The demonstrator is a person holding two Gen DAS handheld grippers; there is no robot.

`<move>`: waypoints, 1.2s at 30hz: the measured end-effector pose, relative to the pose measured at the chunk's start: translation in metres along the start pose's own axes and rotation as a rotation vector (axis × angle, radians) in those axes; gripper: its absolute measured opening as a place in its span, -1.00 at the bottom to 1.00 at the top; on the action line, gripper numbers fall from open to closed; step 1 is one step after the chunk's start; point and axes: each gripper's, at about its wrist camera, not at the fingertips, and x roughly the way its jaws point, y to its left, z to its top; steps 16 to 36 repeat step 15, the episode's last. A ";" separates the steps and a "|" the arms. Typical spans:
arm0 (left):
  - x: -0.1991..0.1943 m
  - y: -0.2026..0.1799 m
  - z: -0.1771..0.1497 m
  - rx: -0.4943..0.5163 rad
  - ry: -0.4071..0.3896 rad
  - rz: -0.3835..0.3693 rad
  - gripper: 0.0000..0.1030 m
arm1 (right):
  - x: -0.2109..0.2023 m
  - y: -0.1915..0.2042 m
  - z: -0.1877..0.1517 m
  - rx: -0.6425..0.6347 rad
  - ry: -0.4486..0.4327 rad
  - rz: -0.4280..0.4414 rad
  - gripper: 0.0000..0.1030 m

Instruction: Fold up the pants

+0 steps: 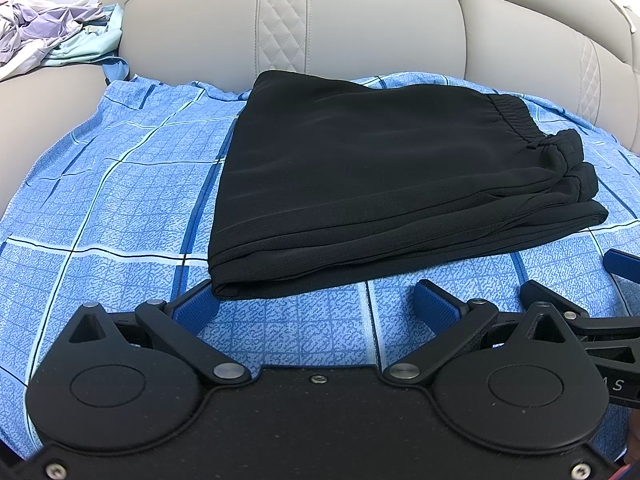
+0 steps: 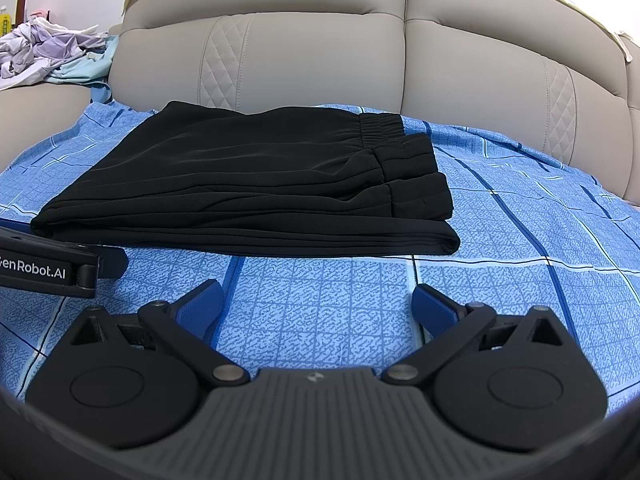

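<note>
Black pants (image 1: 384, 184) lie folded in a flat stack on the blue checked sheet (image 1: 120, 200), elastic waistband at the right end. In the right wrist view the same pants (image 2: 248, 184) sit left of centre. My left gripper (image 1: 314, 304) is open just in front of the stack's near edge, its left pad close to the fold's corner, nothing between its fingers. My right gripper (image 2: 316, 304) is open over bare sheet (image 2: 520, 240), a short way in front of the pants. The right gripper shows at the left wrist view's right edge, and the left gripper (image 2: 60, 268) at the right wrist view's left edge.
A beige padded sofa backrest (image 1: 360, 20) rises right behind the sheet. A heap of pale clothes (image 1: 52, 36) lies on the armrest at the far left, the same heap of clothes (image 2: 48, 56) in the right wrist view. Bare sheet spreads left and right of the pants.
</note>
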 end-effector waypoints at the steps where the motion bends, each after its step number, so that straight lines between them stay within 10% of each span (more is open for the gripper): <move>1: 0.000 0.000 0.000 0.000 0.000 0.000 1.00 | 0.000 0.000 0.000 0.000 0.000 0.000 1.00; 36: -0.001 0.001 0.001 0.005 -0.002 -0.004 1.00 | 0.000 0.000 0.000 0.000 -0.001 0.000 1.00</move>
